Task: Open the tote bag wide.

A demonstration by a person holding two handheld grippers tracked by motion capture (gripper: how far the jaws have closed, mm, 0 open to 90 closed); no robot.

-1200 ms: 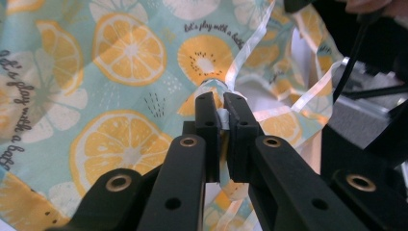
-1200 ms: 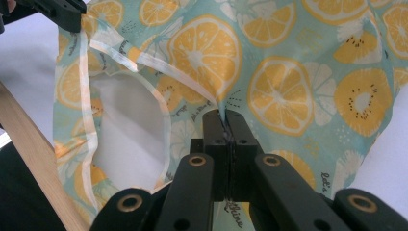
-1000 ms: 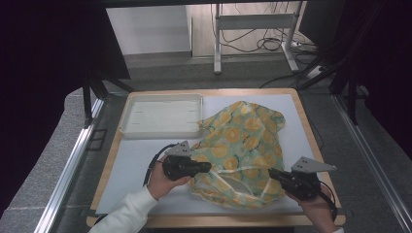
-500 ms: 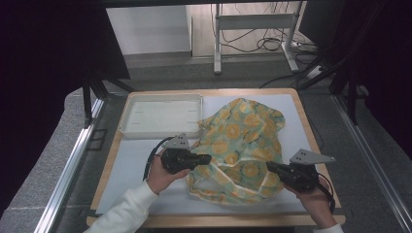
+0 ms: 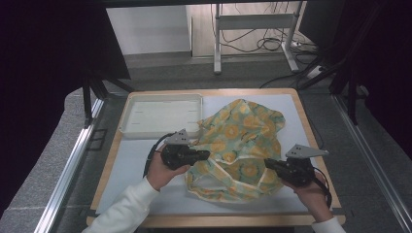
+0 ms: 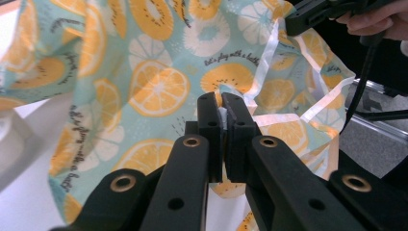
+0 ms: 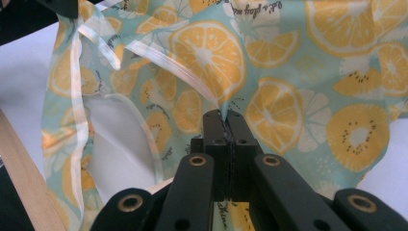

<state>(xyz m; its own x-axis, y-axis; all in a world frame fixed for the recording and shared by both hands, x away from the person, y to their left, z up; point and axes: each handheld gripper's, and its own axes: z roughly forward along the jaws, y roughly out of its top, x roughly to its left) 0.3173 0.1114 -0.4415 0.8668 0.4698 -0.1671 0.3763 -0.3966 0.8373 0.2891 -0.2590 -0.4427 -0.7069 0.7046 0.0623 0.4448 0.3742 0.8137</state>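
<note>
A thin printed cloth bag [image 5: 240, 145] lies crumpled on the white mat [image 5: 141, 170], right of the tray [image 5: 160, 114] and spreading toward the person. Its fabric is pale teal, covered with orange slices, yellow kiwi-like rounds and small lines of black script, and it looks light and slightly glossy, falling in soft folds. A pale, shiny ribbon-like trim runs along its edges and loops around an opening at the near end, through which the white mat shows.

The left gripper [image 5: 204, 155] sits at the bag's left edge, just in front of the tray's near right corner; in the left gripper view its black jaws are pressed together on a fold of the trimmed edge [image 6: 222, 96], with a sliver of white material between them. The right gripper [image 5: 268, 164] sits at the bag's near right side, well away from the tray, and in the right gripper view its jaws are likewise clamped tight on a pinch of the printed fabric [image 7: 225, 114] beside the trim. Each gripper is black, with bolted arms and a grey three-cornered plate on top, and is held in a hand [image 5: 163, 172].

The tray is shallow, rectangular and white with rounded corners. The mat rests on a light wooden table [image 5: 109, 170] whose edge frames it.
</note>
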